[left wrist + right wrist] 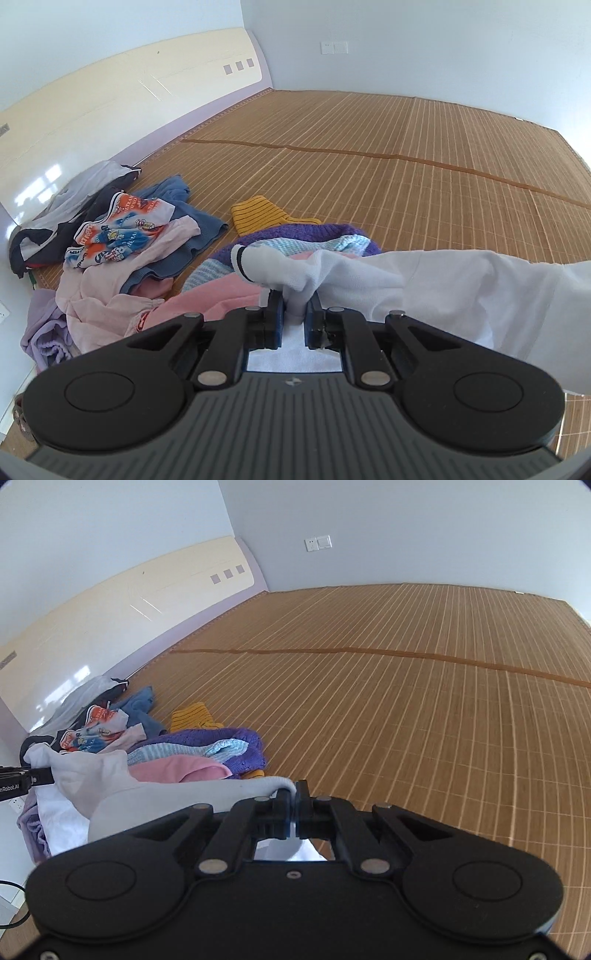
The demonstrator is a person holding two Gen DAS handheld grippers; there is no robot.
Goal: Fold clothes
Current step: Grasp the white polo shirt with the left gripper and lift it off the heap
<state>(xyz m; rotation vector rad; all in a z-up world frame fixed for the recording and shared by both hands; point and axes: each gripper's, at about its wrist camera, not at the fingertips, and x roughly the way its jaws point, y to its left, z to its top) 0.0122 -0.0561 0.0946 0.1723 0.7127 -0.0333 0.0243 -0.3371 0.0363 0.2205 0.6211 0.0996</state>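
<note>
We've got the white garment [424, 280] strung between both hands now, up off the pile of clothes [122, 251] that sits against the headboard [110, 110]. The left gripper [295, 314] has its fingers clenched on a bunched fold of that white cloth, a black-trimmed cuff poking out just beyond the tips. Over on the other side, the right gripper [295, 805] has its fingers pinched tight on a thin rolled edge of the same garment, with the fabric running away from it toward the pile.

Why hold it this way? Two grips set apart on one piece, we reckon, so the cloth hangs stretched and can be laid out flat rather than dropped in a heap; that reads as the opening step of a fold, with no crease made yet.

Room to work looks generous. On the far side of the pile from the headboard, the bamboo mat [406, 701] lies bare all the way to the wall. Nearest the pile on that side sit the purple knit [236, 746] and a yellow striped piece [192, 716], so we'd want to swing the white garment past those before setting it down. The mat's dark seam [332, 650] crosses beyond the pile, and either side of it looks usable
</note>
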